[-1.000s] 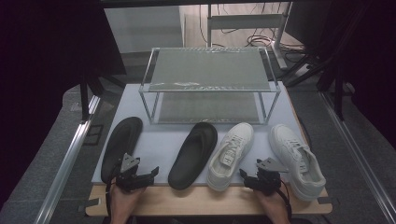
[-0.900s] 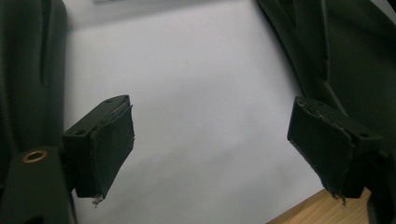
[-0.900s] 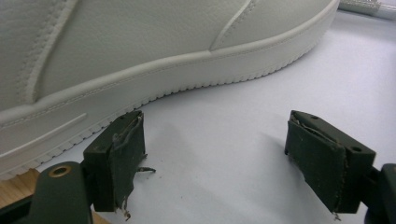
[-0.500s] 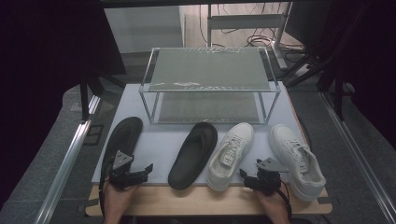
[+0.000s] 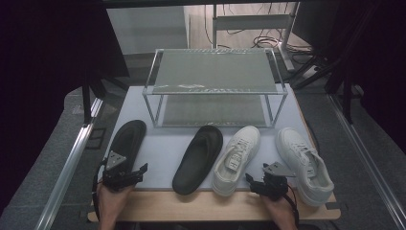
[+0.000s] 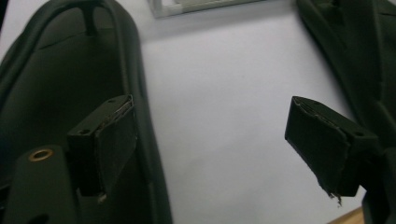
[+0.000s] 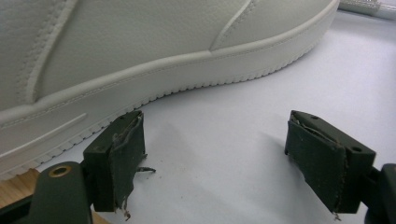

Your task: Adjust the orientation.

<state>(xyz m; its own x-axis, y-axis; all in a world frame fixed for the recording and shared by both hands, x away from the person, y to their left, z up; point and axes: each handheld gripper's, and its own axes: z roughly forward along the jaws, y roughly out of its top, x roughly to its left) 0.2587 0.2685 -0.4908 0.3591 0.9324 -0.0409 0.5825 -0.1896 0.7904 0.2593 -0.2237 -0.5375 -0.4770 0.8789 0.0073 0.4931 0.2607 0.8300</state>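
Note:
Four shoes lie in a row on the white mat (image 5: 163, 148): a black slipper (image 5: 128, 140) at far left, a second black slipper (image 5: 198, 158), then two white sneakers (image 5: 237, 160) (image 5: 304, 163). My left gripper (image 5: 127, 176) is open at the heel of the far-left slipper. In the left gripper view its jaws (image 6: 210, 140) stand wide apart, the left one over that slipper (image 6: 56, 88), with the other slipper (image 6: 355, 51) at the right edge. My right gripper (image 5: 261, 184) hovers open between the two sneakers. In its own view (image 7: 219, 154), a sneaker's side (image 7: 140, 46) lies just beyond the left jaw.
A two-tier rack (image 5: 215, 86) with a metal frame and clear shelves stands behind the shoes. The wooden table edge (image 5: 210, 206) runs along the front. Metal rails flank the table on both sides, and cables lie on the floor at the back.
My left gripper has shifted a little to the left near the far-left slipper's heel. The right gripper and the shoes have stayed put.

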